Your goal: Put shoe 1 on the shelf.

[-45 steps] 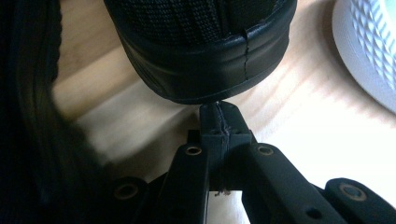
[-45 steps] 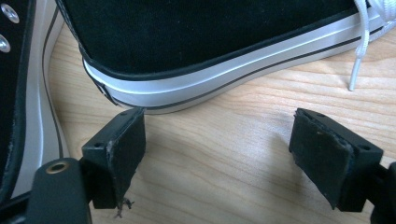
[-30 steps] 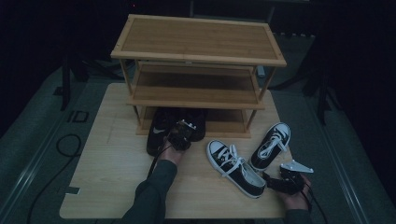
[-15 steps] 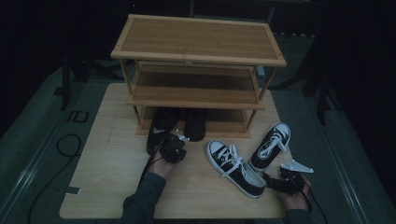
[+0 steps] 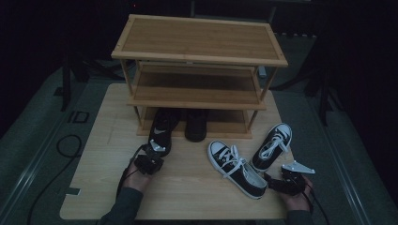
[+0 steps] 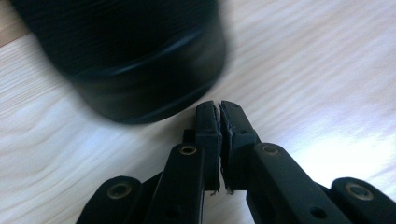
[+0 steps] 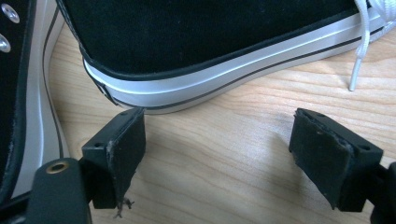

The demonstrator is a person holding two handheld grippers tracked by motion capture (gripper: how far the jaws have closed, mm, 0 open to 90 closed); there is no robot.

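Rack (image 5: 197,56) behind | black shoe (image 5: 160,133) probably clear | sneakers (image 5: 237,168) right

Readable text: just "ID", pale letters on the grey floor mat (image 5: 77,116), left of the light wooden table (image 5: 112,117), mid-left of the high view. Only other mark: white swoosh-type logo, no lettering, on the side of the black trainer (image 5: 161,131) under the bamboo three-tier shoe rack (image 5: 199,58). Both gripper views: nothing legible.
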